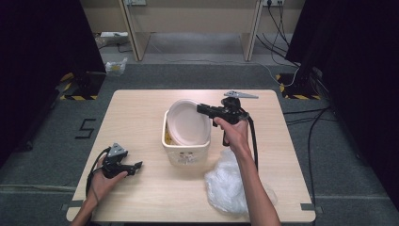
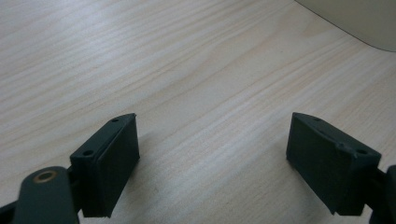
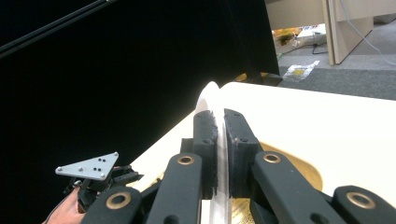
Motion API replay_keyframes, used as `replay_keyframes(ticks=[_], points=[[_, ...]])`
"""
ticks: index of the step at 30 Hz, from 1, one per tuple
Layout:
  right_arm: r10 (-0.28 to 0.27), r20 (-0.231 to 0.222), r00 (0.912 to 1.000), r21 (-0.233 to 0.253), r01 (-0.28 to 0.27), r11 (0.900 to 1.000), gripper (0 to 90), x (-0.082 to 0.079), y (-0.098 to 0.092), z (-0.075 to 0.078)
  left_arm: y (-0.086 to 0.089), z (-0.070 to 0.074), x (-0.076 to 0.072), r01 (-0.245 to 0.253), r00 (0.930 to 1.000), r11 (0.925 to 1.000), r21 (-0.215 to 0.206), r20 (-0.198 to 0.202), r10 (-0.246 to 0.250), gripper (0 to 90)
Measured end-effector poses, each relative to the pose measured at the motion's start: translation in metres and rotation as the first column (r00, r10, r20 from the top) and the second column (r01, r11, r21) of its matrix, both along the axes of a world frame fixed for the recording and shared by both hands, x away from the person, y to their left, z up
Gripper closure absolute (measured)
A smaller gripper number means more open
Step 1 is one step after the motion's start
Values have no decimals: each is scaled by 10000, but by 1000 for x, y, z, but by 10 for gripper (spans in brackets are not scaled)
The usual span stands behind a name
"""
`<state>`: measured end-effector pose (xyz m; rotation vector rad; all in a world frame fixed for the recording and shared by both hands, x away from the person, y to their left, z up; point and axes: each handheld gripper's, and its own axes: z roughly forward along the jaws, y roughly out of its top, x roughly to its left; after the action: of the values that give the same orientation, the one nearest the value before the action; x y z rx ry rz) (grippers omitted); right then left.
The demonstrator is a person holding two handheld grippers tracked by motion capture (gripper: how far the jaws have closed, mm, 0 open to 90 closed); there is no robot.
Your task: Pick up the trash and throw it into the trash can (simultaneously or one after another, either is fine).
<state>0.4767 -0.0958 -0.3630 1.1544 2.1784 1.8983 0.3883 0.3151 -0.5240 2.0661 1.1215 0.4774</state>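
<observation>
The cream-coloured square plastic tub point(image 1: 185, 149) stands near the middle of the pale wooden counter point(image 1: 136, 113) and serves as the landmark. A round white plate point(image 1: 187, 121) sits tilted in the tub's mouth, its upper rim leaning over the tub's far edge, with something yellow showing in the tub under it. The right tongs point(image 1: 201, 109), held in the person's right hand point(image 1: 234, 129) just right of the tub, are closed tight on the plate's right rim; in the right gripper view the rim of the plate point(image 3: 208, 95) runs edge-on between the two pressed-together pads of those tongs point(image 3: 220, 140). A crumpled clear plastic bag point(image 1: 227, 182) lies on the counter at the tub's near right. The left tongs point(image 1: 137, 165) rest low on the counter to the tub's near left, well apart from it, held in the left hand point(image 1: 104, 181); in the left gripper view they point(image 2: 212, 158) stand wide open with bare wood between them, and a corner of the tub point(image 2: 359, 21) shows at upper right.
</observation>
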Motion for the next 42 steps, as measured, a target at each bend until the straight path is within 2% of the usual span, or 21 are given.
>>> replay_keyframes(ticks=[8, 12, 24, 33, 42], points=[[53, -163, 9999, 71, -52, 10000, 809, 2, 2, -6, 0, 0, 0, -27, 10000, 10000, -22, 22, 27, 162], [60, -46, 10000, 102, -60, 9999, 794, 1, -1, -5, 0, 0, 0, -16, 10000, 10000, -15, -1, 16, 161], [-192, 208, 9996, 68, 191, 9998, 765, -10, -24, 4, 0, 0, 0, -12, 10000, 10000, -14, 1, 12, 161], [-415, 371, 9984, -204, 422, 9989, 743, -16, -38, 8, 0, 0, 0, -23, 10000, 10000, -18, 11, 23, 161], [-720, 582, 9957, -463, 747, 9961, 698, -32, -60, 15, 0, 0, 0, -15, 10000, 10000, -17, -1, 15, 161]])
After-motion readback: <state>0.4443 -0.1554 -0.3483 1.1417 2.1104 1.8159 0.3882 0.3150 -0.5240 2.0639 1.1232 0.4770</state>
